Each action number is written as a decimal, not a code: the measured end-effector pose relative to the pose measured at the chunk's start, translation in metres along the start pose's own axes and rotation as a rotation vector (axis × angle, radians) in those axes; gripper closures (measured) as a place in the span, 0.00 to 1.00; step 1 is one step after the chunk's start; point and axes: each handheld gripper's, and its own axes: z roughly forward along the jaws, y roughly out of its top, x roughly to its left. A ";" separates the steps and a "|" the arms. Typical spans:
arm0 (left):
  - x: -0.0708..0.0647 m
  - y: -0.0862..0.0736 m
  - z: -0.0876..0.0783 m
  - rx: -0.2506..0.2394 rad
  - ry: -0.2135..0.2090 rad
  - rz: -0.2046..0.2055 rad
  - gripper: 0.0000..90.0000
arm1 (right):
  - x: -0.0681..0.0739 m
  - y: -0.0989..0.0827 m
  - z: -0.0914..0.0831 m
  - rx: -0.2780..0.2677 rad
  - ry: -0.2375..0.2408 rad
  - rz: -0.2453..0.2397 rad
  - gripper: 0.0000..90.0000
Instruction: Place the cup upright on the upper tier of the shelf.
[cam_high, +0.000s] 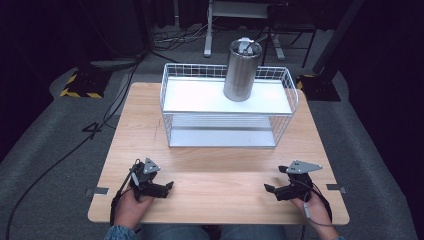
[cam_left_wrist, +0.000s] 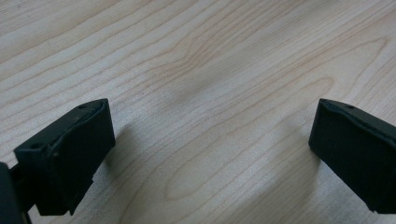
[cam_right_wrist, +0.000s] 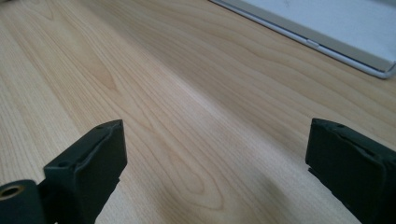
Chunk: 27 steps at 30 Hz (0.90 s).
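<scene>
Both grippers, left gripper (cam_high: 169, 187) and right gripper (cam_high: 268, 189), sit wide apart and empty on table (cam_high: 215, 197); steel canister (cam_high: 241, 72) on wire rack (cam_high: 227, 102) untouched.

A white wire rack (cam_high: 227, 107) stands at the far middle of the wooden table (cam_high: 215, 180). A steel cylinder (cam_high: 242, 71) stands upright on the rack's top shelf, right of centre.

A lab or test room, set up for recording. The wooden desk (cam_high: 150, 130) stands on grey carpet, with black cables (cam_high: 50, 170) trailing left of it, yellow-and-black hazard tape (cam_high: 75, 87) beyond its far-left corner, and metal stand legs (cam_high: 207, 35) behind it in darkness.
</scene>
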 end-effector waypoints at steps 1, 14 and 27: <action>0.000 0.000 0.000 0.003 0.002 0.004 0.01 | 0.000 -0.002 0.001 0.001 0.000 0.003 0.06; 0.000 0.000 0.000 0.001 0.001 0.003 0.01 | 0.004 -0.011 0.007 0.043 -0.038 -0.040 0.17; 0.000 0.000 0.000 0.001 0.001 0.003 0.01 | 0.004 -0.015 0.010 0.059 -0.044 -0.043 0.17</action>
